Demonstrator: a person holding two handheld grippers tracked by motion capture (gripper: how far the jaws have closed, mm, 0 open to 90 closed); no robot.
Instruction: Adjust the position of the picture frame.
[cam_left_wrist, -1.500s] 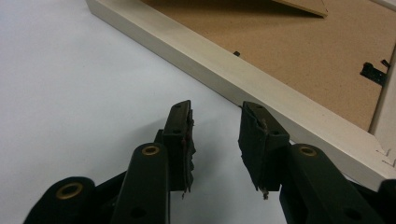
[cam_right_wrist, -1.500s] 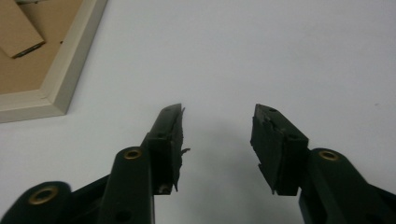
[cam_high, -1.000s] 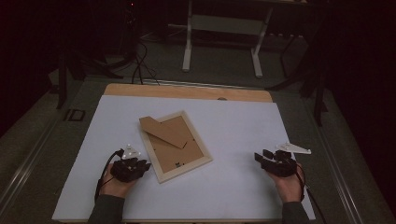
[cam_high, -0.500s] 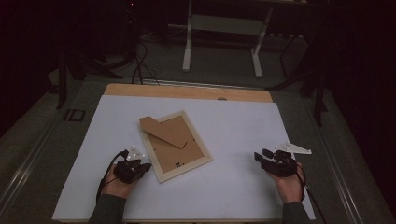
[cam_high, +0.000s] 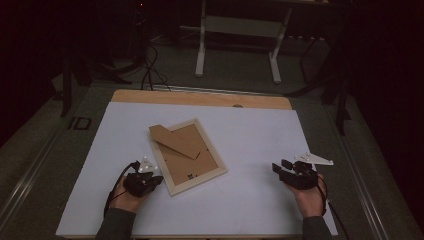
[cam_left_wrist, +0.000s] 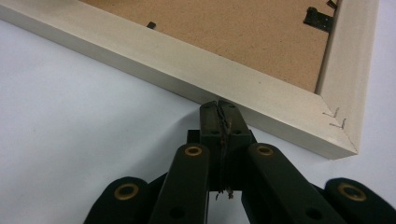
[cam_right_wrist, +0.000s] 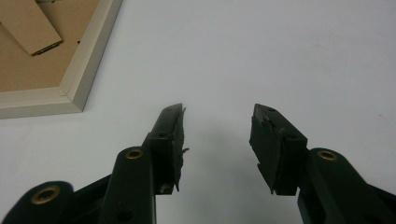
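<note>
Your left gripper (cam_left_wrist: 219, 109), jaws pressed together on nothing, noses against the near-left edge of the pale wooden picture frame (cam_high: 187, 156) lying face-down mid-table, probably to nudge it, while your right gripper (cam_right_wrist: 217, 126) waits wide open and empty, well right.

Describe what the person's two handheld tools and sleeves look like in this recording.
Both tools, the left tool and the right tool, are black, with two flat jaws, worn dark pads and brass-coloured rivets on the linkage arms. Each carries a pale grey three-cornered plate on top and trails a black cable. The sleeves are dark grey.
</note>
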